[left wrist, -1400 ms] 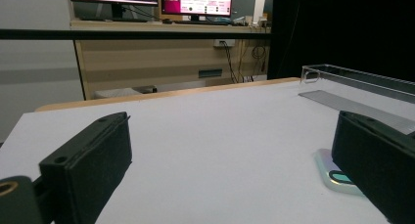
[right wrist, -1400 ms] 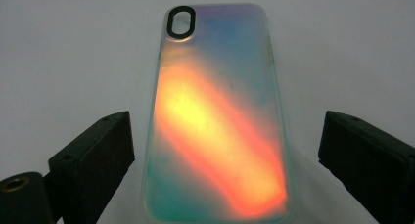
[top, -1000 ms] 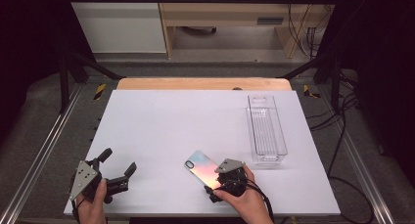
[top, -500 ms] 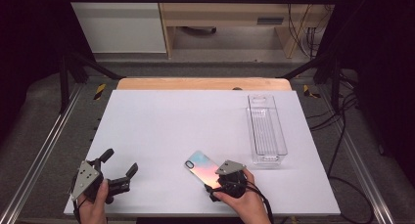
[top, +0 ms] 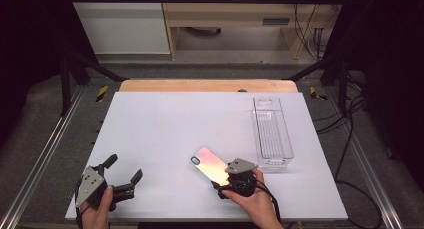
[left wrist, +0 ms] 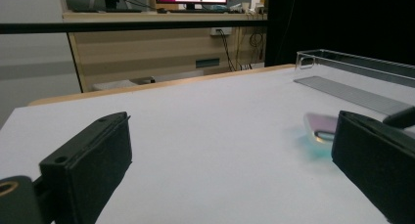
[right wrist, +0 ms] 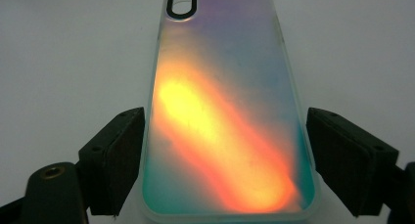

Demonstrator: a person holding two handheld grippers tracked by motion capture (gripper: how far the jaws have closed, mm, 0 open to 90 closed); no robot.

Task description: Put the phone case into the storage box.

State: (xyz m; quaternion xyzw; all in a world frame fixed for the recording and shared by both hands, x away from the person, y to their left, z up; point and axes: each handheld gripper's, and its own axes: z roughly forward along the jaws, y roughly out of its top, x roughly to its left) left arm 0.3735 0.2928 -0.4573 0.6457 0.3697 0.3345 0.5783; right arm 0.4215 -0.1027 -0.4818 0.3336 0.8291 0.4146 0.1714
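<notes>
Two grippers work at the near edge of the white table. The right gripper straddles the near end of an iridescent phone case, which lies flat on the table with its camera cutout at the far end; its jaws have just been closing in, one pad at each long side, the left about touching, the right a sliver off. The left gripper rests well apart, jaws wide on nothing. A clear plastic bin stands just beyond

right tool jaws have just been closing, now narrower around the phone case
</notes>
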